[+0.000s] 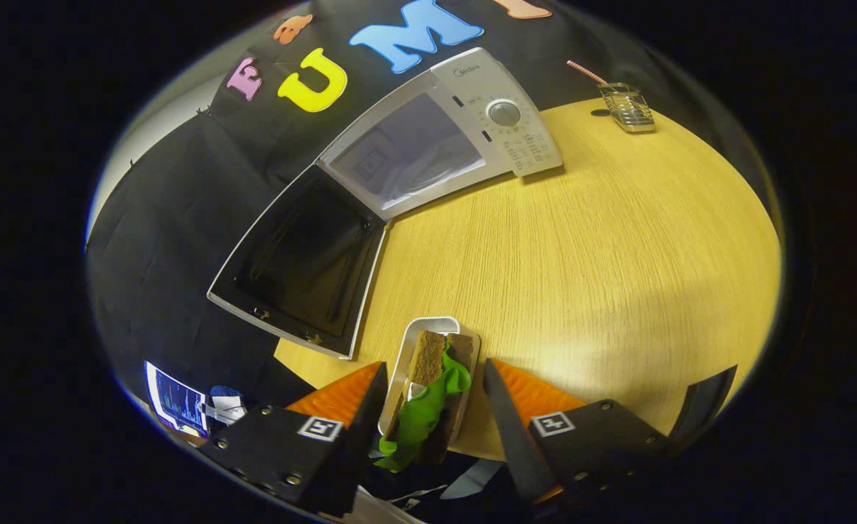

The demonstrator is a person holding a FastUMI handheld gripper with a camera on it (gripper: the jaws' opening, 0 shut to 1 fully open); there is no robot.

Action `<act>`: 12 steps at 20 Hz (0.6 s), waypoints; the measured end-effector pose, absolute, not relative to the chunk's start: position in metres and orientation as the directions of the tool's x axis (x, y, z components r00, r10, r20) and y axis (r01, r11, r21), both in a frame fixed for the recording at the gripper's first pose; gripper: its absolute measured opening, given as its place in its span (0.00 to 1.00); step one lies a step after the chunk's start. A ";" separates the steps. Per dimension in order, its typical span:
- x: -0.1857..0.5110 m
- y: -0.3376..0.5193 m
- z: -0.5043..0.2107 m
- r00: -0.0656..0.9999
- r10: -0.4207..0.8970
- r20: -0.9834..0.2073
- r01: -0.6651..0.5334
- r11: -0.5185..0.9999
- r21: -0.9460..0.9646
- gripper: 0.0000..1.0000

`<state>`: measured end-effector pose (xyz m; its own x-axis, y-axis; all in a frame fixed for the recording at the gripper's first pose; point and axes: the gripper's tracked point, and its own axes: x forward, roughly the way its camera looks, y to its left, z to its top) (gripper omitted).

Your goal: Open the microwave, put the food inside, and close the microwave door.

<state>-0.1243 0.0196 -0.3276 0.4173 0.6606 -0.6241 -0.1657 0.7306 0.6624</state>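
Note:
A white microwave (504, 109) stands at the back of the wooden table (617, 255). Its dark-glass door (304, 255) is swung wide open to the left, out past the table's edge, and the pale cavity (406, 149) is bare. My gripper (435, 362) is over the table's near edge, well short of the microwave. Its fingers are closed on the sides of a small white tray (435, 322). The tray holds a sandwich (428, 353) of brown bread with green lettuce (428, 411) hanging out, and it pokes forward between the fingers towards the open door.
A wire metal holder (628, 108) with a striped straw stands at the far right of the table, beside the microwave. A lit screen (177, 404) sits low on the left, below the table's edge. Bare wood stretches between the tray and the microwave.

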 end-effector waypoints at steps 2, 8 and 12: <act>-0.122 0.022 -0.328 0.414 0.666 -0.621 -0.118 0.715 0.689 0.56; -0.123 0.025 -0.321 0.415 0.645 -0.641 -0.122 0.738 0.664 0.31; -0.118 0.025 -0.310 0.426 0.628 -0.651 -0.085 0.744 0.663 0.17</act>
<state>-0.1175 0.0248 -0.3098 0.4263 0.6284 -0.6507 -0.0848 0.7439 0.6629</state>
